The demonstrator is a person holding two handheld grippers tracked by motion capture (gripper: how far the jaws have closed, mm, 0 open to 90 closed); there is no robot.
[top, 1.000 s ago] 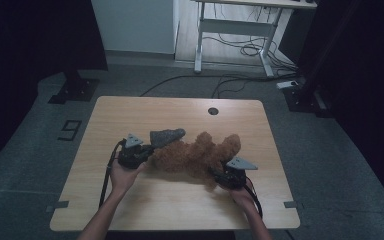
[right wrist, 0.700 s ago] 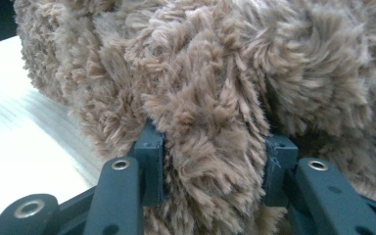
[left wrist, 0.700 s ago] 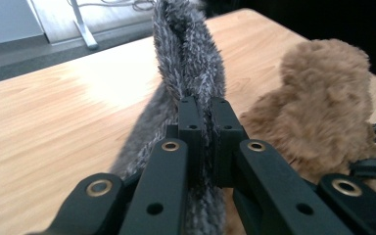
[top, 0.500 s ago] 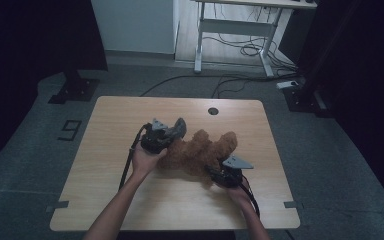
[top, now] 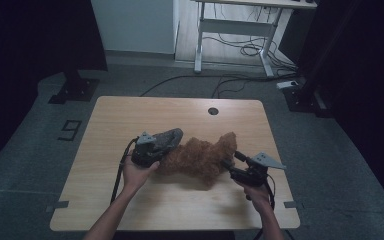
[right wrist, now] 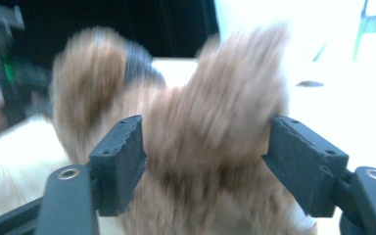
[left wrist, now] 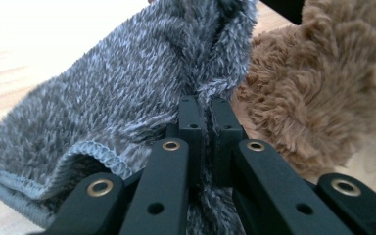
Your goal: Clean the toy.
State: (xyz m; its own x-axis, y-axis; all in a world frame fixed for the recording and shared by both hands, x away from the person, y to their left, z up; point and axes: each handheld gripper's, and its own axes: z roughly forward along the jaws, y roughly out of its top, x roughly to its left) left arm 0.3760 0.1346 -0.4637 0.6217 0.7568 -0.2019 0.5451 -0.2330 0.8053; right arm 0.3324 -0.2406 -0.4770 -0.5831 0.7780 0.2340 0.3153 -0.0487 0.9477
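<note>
while the left gripper [left wrist: 203, 115] pinches grey fleece [left wrist: 117, 93], the brown plush [top: 200, 157] sits at its 3 o'clock. up close, the right gripper [right wrist: 203, 166] gapes wide around blurred fur.

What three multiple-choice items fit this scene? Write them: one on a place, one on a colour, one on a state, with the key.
1. Where does the brown plush fabric lie?
A. On the floor
B. On the wooden table, between the two grippers
C. On the far desk

2. What colour is the fuzzy cloth in the left gripper?
A. Grey
B. Red
C. Green

3. How do the jaws of the right gripper stand?
A. Shut tight on a cable
B. Shut on nothing
C. Open, with brown plush between them

Key: B, the high view shows it on the tabletop between the hands; A, the left gripper view shows grey pile pinched in its jaws; C, the right gripper view shows the jaws wide apart.
</note>
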